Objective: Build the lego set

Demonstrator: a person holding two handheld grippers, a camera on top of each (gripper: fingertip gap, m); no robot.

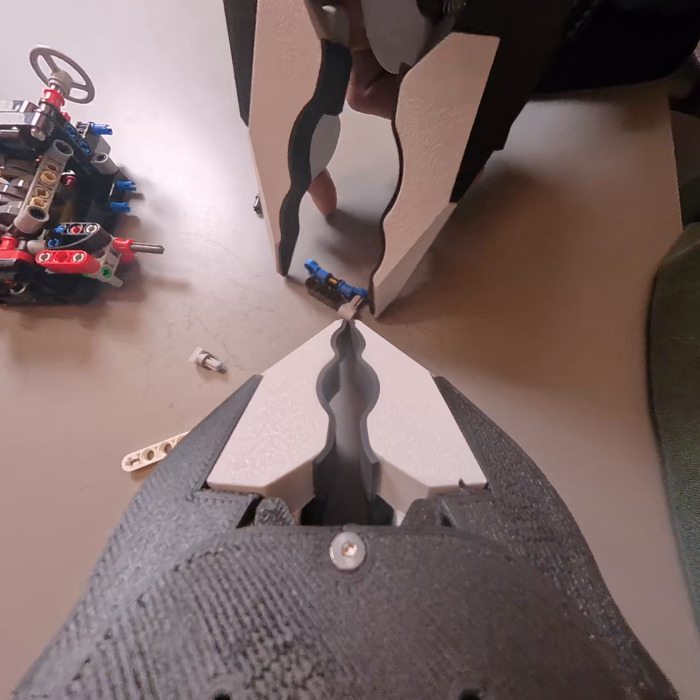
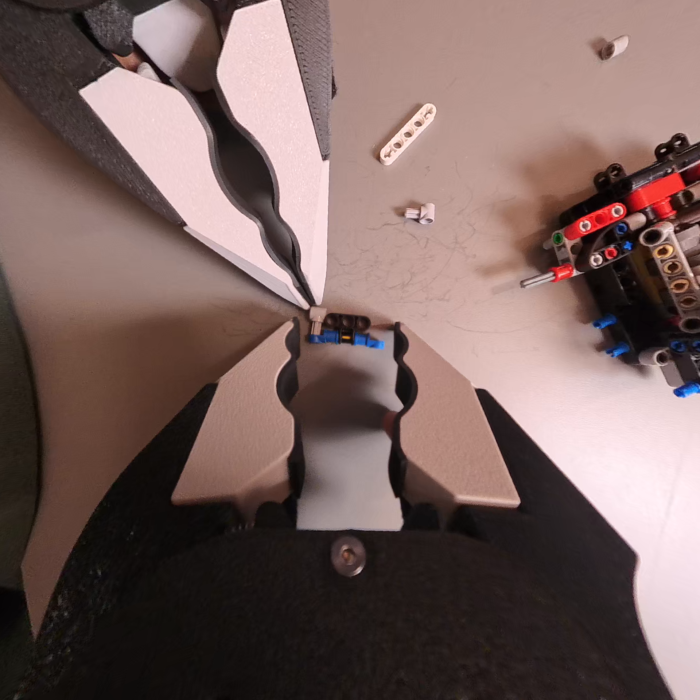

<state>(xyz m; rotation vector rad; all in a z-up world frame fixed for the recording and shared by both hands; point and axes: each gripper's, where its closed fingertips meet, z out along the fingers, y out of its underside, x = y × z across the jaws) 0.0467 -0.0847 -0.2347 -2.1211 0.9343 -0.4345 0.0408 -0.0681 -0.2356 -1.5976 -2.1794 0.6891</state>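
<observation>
Left gripper [image 1: 347,322] jaws clenched on grey pin [image 1: 350,305] | right gripper [image 2: 344,330] jaws released, flanking black beam [image 2: 347,322] | no legible writing

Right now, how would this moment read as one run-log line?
left gripper: shut on grey connector | right gripper: open, straddling black-and-blue subassembly on table | main model: untouched

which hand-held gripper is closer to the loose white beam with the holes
Left. The left hand-held gripper has the white beam beside its body; the right hand-held gripper sits farther off.
</observation>
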